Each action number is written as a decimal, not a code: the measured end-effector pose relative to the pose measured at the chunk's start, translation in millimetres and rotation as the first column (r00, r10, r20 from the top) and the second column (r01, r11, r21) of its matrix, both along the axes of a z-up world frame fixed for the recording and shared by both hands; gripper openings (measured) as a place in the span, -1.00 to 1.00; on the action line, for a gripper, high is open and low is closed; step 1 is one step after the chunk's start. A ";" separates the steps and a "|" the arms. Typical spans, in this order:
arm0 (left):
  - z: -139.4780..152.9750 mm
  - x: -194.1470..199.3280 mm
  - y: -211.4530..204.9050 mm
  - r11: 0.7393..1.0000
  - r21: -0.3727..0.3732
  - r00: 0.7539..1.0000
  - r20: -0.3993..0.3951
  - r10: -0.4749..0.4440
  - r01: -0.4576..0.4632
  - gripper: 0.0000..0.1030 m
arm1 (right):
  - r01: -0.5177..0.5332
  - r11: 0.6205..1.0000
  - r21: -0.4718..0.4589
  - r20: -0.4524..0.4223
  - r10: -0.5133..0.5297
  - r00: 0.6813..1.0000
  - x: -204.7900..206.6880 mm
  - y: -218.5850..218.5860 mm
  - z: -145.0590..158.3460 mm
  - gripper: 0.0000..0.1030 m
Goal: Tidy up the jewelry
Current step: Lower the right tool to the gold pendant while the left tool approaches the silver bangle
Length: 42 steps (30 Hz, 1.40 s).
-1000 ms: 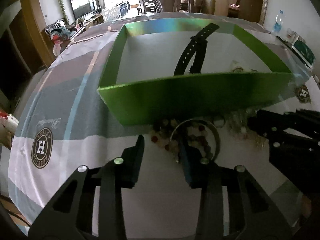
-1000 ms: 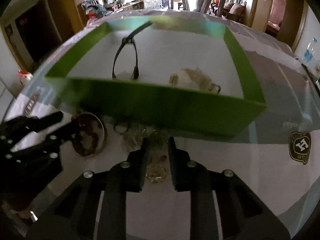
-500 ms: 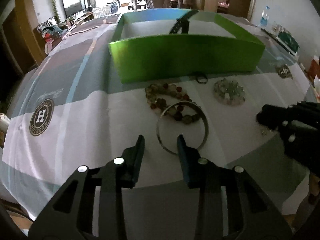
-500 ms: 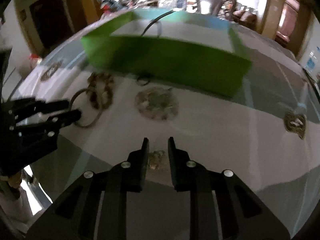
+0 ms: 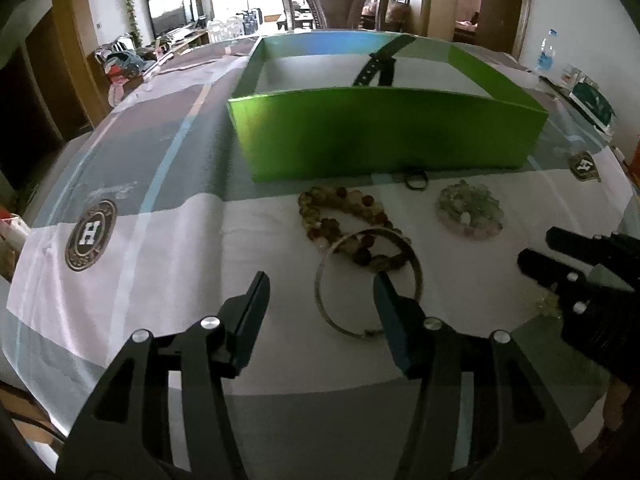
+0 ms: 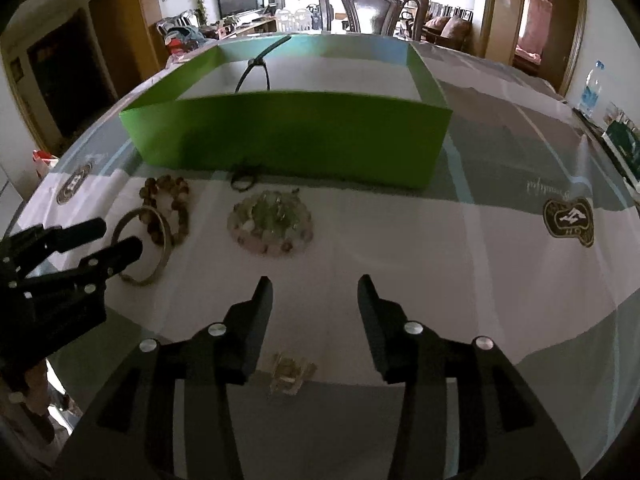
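Left gripper (image 5: 320, 292) gapes wide at lower centre, its right finger over the bangle (image 5: 368, 282); right gripper (image 6: 314, 294) wide, empty; green box (image 5: 384, 136) at upper centre.

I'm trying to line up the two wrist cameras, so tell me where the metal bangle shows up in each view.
Left wrist view: the metal bangle lies low center, just ahead of the open left gripper, overlapping the brown bead bracelet.
Right wrist view: the metal bangle sits at far left, by the left gripper's fingertips.
Shared landmark: the green box behind it.
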<state>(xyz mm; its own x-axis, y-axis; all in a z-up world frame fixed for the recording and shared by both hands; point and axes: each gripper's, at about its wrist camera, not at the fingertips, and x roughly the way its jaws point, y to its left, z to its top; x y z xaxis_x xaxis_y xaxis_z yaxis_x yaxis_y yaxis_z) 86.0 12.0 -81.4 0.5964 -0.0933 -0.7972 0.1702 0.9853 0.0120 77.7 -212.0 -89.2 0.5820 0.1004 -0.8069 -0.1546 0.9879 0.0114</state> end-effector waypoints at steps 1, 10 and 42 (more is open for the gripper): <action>-1.6 -0.8 0.5 1.000 -0.010 1.000 -0.009 -0.009 0.009 -0.18 | -0.010 1.000 -0.007 0.003 0.010 1.000 -2.6 3.0 -1.5 -0.29; -1.5 -17.6 -10.3 0.996 -0.029 0.996 -0.021 -0.088 0.088 -0.70 | -0.048 0.999 0.022 0.020 0.047 0.999 -6.9 10.9 -3.3 -0.87; -2.0 -7.2 4.2 1.000 -0.013 1.000 -0.020 0.024 -0.024 -0.04 | -0.008 1.000 0.002 0.066 0.008 0.998 -32.9 -20.4 4.7 0.02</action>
